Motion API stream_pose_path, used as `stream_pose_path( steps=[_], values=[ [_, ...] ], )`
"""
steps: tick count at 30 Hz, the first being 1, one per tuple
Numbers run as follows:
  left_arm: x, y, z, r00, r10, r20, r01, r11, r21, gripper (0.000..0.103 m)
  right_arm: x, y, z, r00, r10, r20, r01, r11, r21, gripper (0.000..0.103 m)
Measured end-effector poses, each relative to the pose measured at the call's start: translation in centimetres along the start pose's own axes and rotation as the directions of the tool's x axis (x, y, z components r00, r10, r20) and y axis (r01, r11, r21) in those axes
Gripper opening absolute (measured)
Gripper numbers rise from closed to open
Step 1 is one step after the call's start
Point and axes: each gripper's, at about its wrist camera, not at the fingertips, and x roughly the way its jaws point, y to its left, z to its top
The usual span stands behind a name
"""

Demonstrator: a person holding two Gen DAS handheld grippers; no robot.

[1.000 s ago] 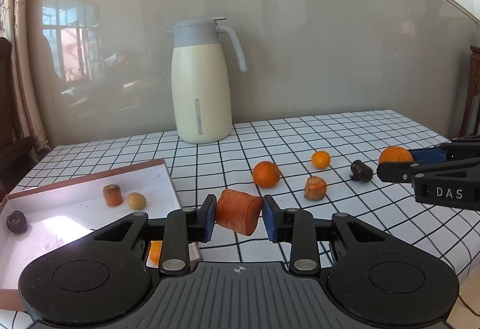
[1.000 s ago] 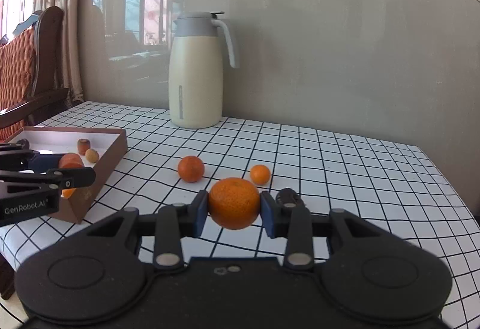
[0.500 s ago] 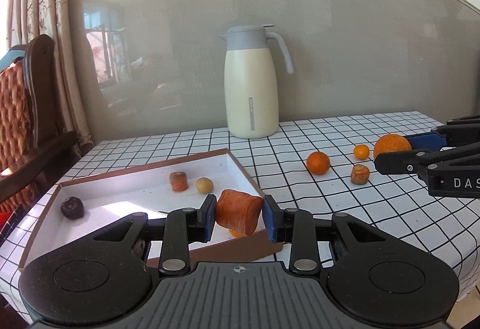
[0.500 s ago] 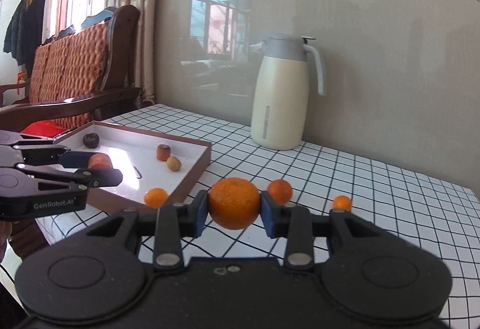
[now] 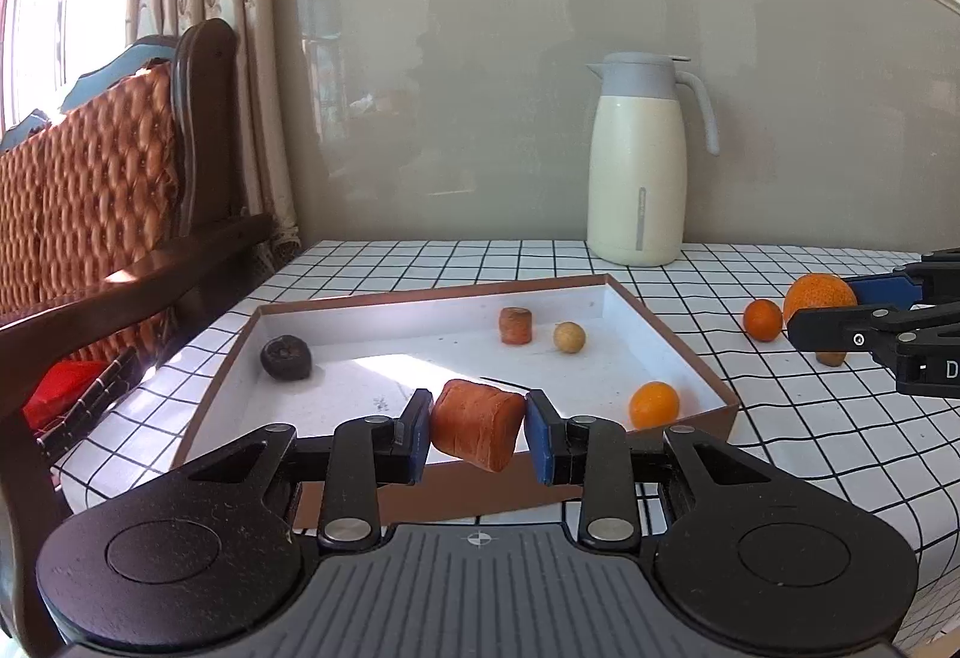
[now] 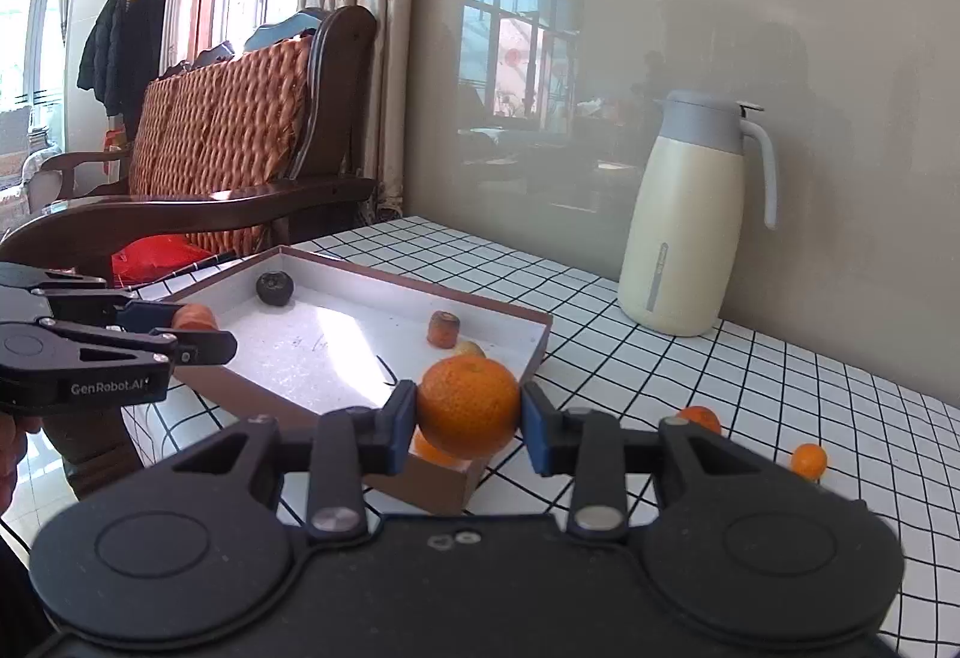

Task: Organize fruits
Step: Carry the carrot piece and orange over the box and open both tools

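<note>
My left gripper is shut on a reddish-orange carrot chunk, held over the near edge of the brown-walled white tray. In the tray lie a dark fruit, a small carrot piece, a pale round fruit and a small orange. My right gripper is shut on a large orange, just before the tray's right corner. In the left wrist view the right gripper shows at the right edge. Two small oranges lie on the checked cloth.
A cream thermos jug stands at the back of the table by the wall. A wooden armchair with a woven orange back stands left of the table. A hand holds the left gripper's handle at the left edge.
Both grippers have swung left with their fruit. The tray, first at the left edge, now lies straight ahead, and the jug has shifted right in both views.
</note>
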Motion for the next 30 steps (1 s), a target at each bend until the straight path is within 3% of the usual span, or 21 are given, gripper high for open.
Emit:
stream_pose_path(
  steps=[17, 30],
  values=[
    [0.0, 7.0, 0.1, 0.988, 0.152, 0.032, -0.148, 0.984, -0.095, 0.033, 2.4, 2.4, 1.4, 0.999, 0.022, 0.029, -0.022, 1.000, -0.008, 0.028],
    [2.2, 8.6, 1.1, 0.982, 0.183, 0.040, -0.177, 0.977, -0.115, 0.033, 5.5, 3.3, 2.9, 0.999, -0.020, 0.046, 0.019, 1.000, 0.015, 0.029]
  ],
)
